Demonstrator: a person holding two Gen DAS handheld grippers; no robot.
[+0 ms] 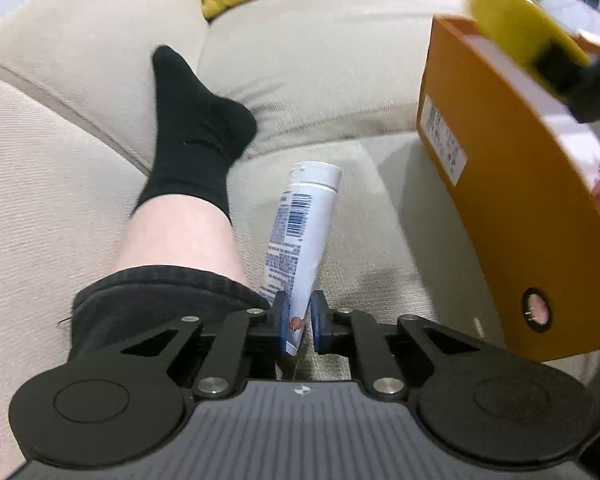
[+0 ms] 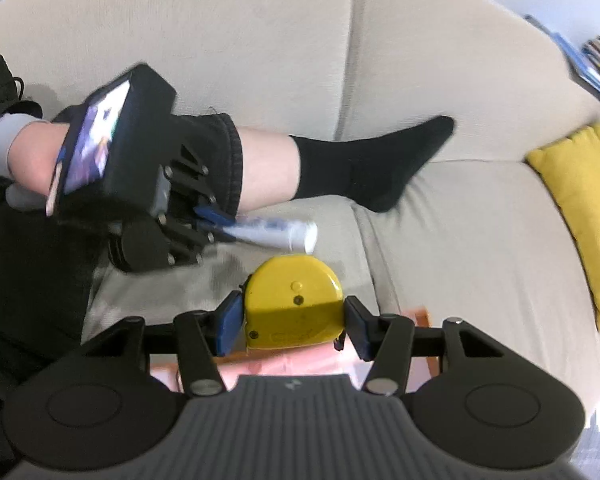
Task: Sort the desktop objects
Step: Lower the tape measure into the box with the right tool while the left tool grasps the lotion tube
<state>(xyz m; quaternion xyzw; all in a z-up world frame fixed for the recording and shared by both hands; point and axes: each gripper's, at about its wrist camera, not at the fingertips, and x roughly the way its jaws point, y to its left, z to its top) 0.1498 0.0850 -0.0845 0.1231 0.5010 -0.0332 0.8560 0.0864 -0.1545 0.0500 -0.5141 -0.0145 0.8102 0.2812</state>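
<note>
A white tube [image 1: 300, 216] with blue print and a barcode lies along the beige sofa seat, cap end pointing away. My left gripper [image 1: 300, 316] is shut on the tube's flat crimped end; the right wrist view shows the same gripper [image 2: 216, 220] and tube [image 2: 276, 234]. My right gripper [image 2: 294, 324] is shut on a yellow tape measure [image 2: 294, 300], its blue pads pressing on both sides. In the left wrist view the tape measure [image 1: 516, 20] hangs over the open top of an orange box [image 1: 492, 200] standing on the seat at the right.
A person's bare leg in a black sock [image 1: 196, 136] stretches over the sofa just left of the tube. A yellow cushion [image 2: 580, 208] leans on the sofa back [image 2: 260, 40]. The box's edge [image 2: 420, 316] shows under the right gripper.
</note>
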